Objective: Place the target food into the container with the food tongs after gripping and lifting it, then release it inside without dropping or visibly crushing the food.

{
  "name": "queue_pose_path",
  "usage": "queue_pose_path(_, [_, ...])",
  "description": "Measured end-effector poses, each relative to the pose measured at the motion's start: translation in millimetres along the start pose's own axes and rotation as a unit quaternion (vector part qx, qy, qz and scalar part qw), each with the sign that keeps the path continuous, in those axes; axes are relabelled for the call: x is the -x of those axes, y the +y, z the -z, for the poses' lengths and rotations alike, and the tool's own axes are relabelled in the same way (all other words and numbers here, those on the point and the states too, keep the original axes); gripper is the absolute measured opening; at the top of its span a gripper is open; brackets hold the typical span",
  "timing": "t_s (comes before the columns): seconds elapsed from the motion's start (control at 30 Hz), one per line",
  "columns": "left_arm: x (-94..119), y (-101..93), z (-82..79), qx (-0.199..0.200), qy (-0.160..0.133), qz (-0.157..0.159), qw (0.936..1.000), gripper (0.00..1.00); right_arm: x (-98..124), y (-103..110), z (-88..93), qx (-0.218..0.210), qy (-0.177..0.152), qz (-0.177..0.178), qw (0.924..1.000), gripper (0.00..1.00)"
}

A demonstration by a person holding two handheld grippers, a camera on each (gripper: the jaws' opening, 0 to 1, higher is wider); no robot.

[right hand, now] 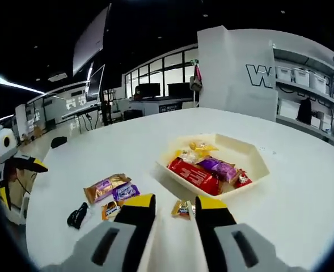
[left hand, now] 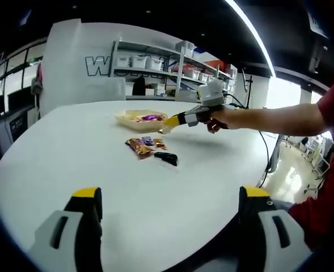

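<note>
Right gripper (right hand: pixel 167 212): jaws slightly apart, a small gold-wrapped candy (right hand: pixel 182 208) showing between the tips. Left gripper (left hand: pixel 169 198): jaws spread, empty. Tray (right hand: pixel 252 156) at 1 o'clock, holding snacks; loose packets (right hand: pixel 110 190) at 10 o'clock. Step, likely: approaching candy. Next: gentle pinch, lift toward tray.

- The left gripper (left hand: pixel 170 198) is seen low over the white tabletop (left hand: pixel 70 147), its yellow-tipped jaws set wide apart with nothing between them.
- The right gripper (left hand: pixel 165 127) is held in a hand (left hand: pixel 219 118) just beside a shallow tray (left hand: pixel 127 118) of wrapped snacks.
- Loose snack packets (left hand: pixel 146 146) and a small black object (left hand: pixel 167 158) are pictured nearer the camera.
</note>
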State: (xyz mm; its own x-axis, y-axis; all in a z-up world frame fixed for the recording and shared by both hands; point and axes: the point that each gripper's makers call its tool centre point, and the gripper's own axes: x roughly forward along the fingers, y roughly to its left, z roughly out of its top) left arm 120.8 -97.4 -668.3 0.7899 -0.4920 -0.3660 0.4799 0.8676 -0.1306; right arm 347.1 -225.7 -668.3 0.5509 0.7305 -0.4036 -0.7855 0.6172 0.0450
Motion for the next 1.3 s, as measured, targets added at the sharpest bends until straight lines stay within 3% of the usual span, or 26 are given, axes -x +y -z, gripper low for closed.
queue_pose_path(0.17, [-1,-6.0,1.3,-0.002,0.000,0.007,1.0000,0.99,7,6,3.3,-0.009,0.003,-0.002,1.0000,0.23])
queue_pose_path(0.3, [1,-6.4,-0.6,-0.004,-0.003,0.008,1.0000,0.99,11,16,2.4,-0.047,0.005,-0.017,0.9987,0.23])
queue_pose_path(0.33, [2,-5.8,-2.0,-0.005,-0.004,0.006,1.0000,0.99,13,16,-6.0,-0.062,-0.018,-0.018,0.9977,0.23])
queue_pose_path(0.4, [3,-4.6,-3.0,-0.005,-0.005,0.005,1.0000,0.99,14,13,-10.4,-0.070,-0.026,-0.015,0.9971,0.23])
queue_pose_path(0.53, [5,-3.9,-3.2,-0.006,-0.005,0.003,1.0000,0.99,11,3,-13.3,-0.034,-0.023,0.007,0.9991,0.23])
queue_pose_path(0.63, [6,-3.7,-3.2,-0.004,-0.006,0.003,1.0000,0.99,6,2,-8.8,-0.039,-0.013,0.004,0.9991,0.24])
queue_pose_path(0.77, [8,-2.1,-1.3,-0.004,-0.004,0.000,1.0000,0.99,2,2,4.1,-0.014,0.013,0.019,0.9996,0.24])
queue_pose_path(0.9, [8,0.4,-1.9,-0.003,-0.004,-0.002,1.0000,0.99,2,2,5.8,-0.010,0.013,0.022,0.9996,0.24])
queue_pose_path(0.97, [7,-0.3,-3.0,-0.004,-0.005,-0.001,1.0000,0.99,2,2,6.6,-0.018,0.012,0.021,0.9995,0.24])
queue_pose_path(1.1, [6,-1.8,-3.6,-0.007,-0.004,0.001,1.0000,0.99,1,0,12.4,-0.087,0.031,0.023,0.9954,0.20])
queue_pose_path(1.2, [5,-1.0,-2.5,-0.003,-0.005,0.000,1.0000,0.99,-1,-1,9.9,-0.066,0.039,0.025,0.9968,0.16])
queue_pose_path(1.3, [5,-1.3,-1.8,-0.001,-0.005,0.000,1.0000,0.99,0,-3,11.1,-0.082,0.038,0.029,0.9955,0.16])
